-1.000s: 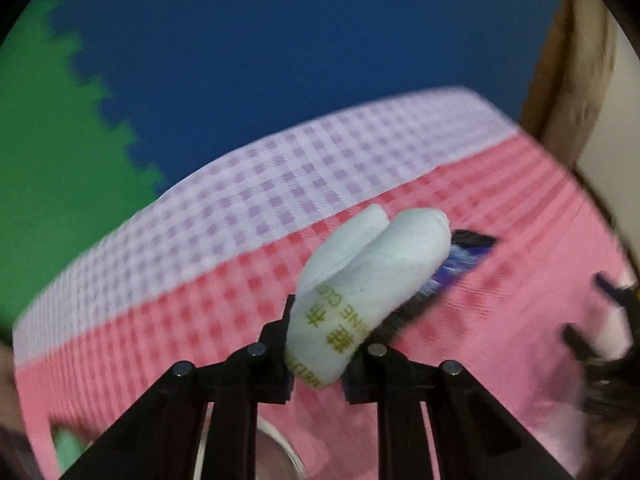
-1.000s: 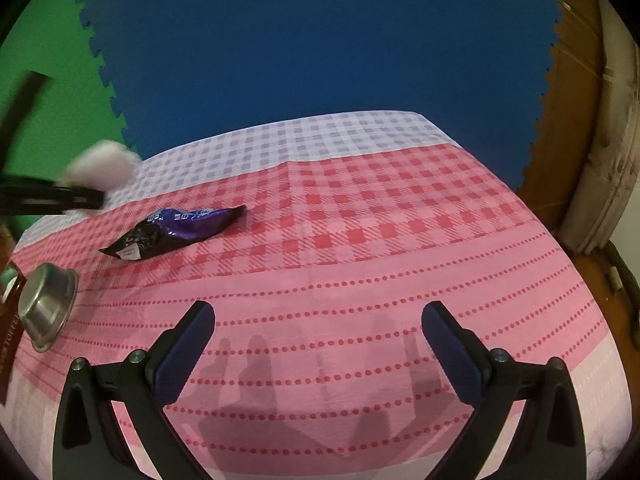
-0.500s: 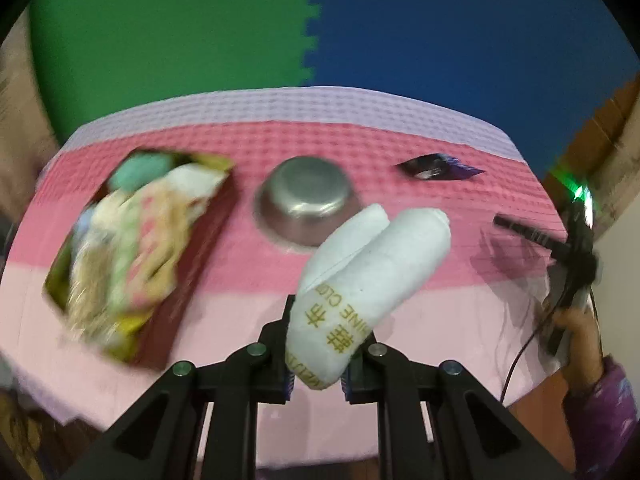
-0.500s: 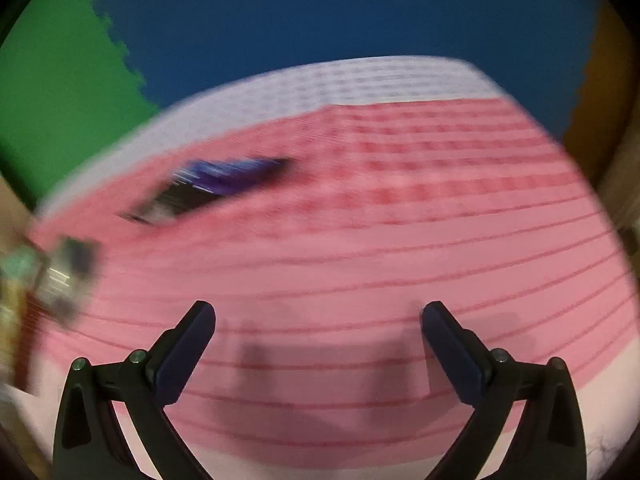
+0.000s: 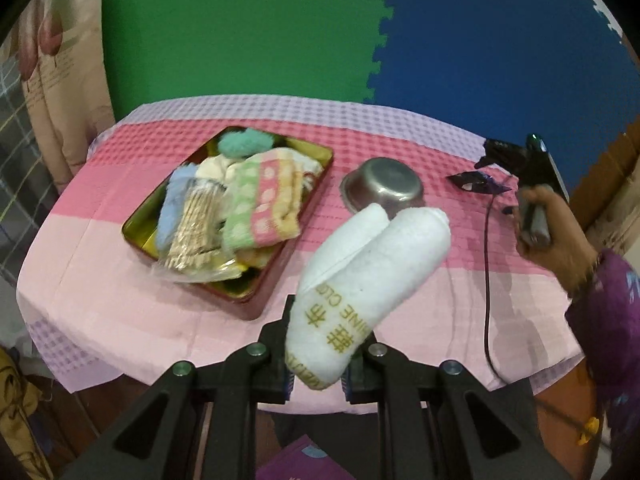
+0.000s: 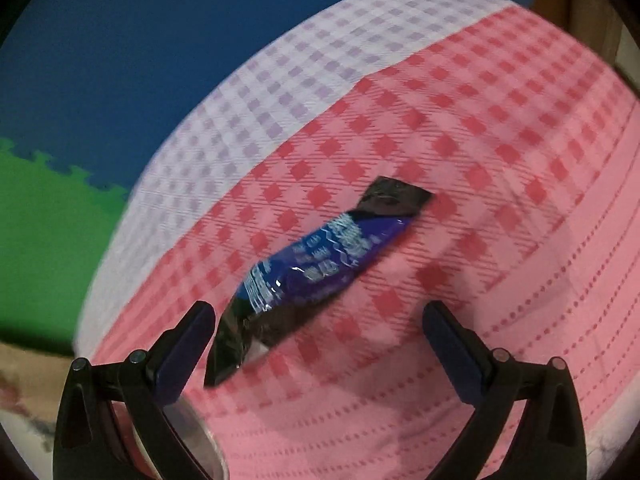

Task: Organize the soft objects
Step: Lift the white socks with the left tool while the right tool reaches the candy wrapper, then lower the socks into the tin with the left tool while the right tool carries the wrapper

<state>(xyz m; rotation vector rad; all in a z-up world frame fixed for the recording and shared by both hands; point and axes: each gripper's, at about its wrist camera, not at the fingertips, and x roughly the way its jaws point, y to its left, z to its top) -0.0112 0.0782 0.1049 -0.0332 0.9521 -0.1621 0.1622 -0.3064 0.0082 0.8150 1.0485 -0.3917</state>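
The job looks well advanced. The gold tin tray (image 5: 316, 164) on the worktop (image 5: 120, 304) already holds a heap of soft things: a teal fluffy item (image 5: 245, 143) at the far end, a striped and dotted towel (image 5: 264, 204) across the middle, a light blue cloth (image 5: 174, 208) along the near left side, and a clear packet of thin pale sticks (image 5: 196, 232) lying on top. A few more cloths underneath cannot be told apart.

The left tongs (image 5: 318, 364) are closed on a rolled white towel (image 5: 372, 276) with gold lettering, held in the air near the tray's right edge, not yet inside it. Setting it among the others is probably the step in hand.

A steel bowl (image 5: 382, 186) stands upside down beside the tray, so it holds nothing that shows.

The right tongs (image 6: 316, 344) are spread wide just above a purple snack wrapper (image 6: 320, 268) that lies flat on the checked cloth, one end between the fingers. Whether it belongs in the tray is unclear.
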